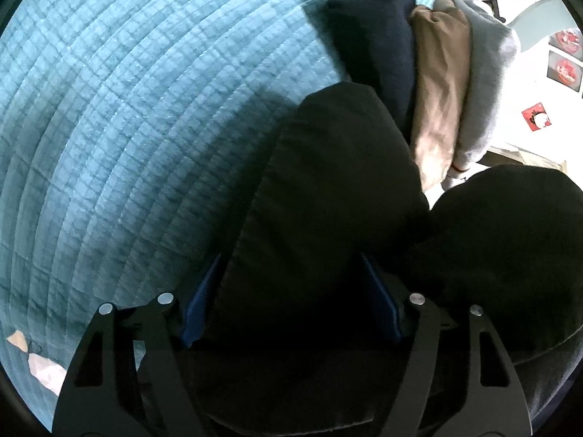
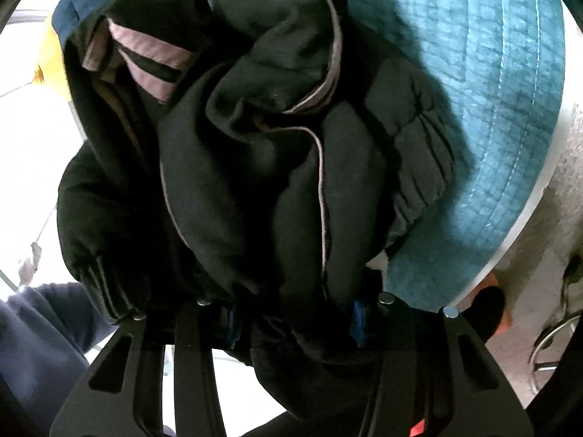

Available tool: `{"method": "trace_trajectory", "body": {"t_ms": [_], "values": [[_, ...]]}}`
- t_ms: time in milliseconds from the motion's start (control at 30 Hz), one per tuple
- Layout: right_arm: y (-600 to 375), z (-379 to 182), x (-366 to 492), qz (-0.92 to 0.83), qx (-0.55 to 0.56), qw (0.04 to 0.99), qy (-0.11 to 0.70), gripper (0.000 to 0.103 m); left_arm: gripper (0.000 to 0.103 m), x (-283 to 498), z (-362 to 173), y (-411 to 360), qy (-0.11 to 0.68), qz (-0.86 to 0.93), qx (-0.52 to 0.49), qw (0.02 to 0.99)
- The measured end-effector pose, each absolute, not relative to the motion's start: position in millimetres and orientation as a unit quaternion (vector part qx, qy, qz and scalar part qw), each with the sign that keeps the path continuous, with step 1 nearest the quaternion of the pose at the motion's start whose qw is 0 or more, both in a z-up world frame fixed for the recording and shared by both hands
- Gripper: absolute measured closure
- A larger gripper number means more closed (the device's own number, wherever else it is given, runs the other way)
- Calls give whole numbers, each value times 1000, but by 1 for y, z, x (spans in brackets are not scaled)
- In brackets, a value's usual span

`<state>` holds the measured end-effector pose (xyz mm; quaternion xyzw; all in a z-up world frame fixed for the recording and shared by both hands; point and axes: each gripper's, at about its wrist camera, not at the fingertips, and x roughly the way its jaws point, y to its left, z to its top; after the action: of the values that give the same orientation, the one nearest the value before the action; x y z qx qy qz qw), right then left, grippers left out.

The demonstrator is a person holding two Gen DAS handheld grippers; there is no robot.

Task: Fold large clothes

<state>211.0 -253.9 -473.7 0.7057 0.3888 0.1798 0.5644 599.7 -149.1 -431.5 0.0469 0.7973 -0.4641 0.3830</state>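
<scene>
Here — black jacket (image 2: 255,167) between both tongs

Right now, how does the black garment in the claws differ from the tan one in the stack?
The black garment is bunched and loose, lifted between the claws; the tan garment is neatly folded, lying wedged between a navy piece and a grey piece. Black has pale trim; tan looks plain. Both are over the teal quilt.

Quilted teal bedspread (image 1: 127,127), stitched cloth with a faint sheen. Black jacket (image 2: 237,153), matt soft fabric with pale piping and ribbed cuffs. Folded navy, tan and grey garments (image 1: 437,83), matt knit cloth.
</scene>
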Motion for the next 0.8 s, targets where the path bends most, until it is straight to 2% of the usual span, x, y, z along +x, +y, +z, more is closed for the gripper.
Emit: {"method": "trace_trajectory", "body": {"t_ms": [200,467,800], "values": [[-261,-449,196,191,697,575,384,60,32,580,-398,-154,788,-475,23,392],[-280,-392,189,196,673,596,392,60,33,547,-325,-190,775,-485,7,405],[-343,-307,194,232,638,639,361,60,33,542,-180,-286,731,-517,28,444]]}}
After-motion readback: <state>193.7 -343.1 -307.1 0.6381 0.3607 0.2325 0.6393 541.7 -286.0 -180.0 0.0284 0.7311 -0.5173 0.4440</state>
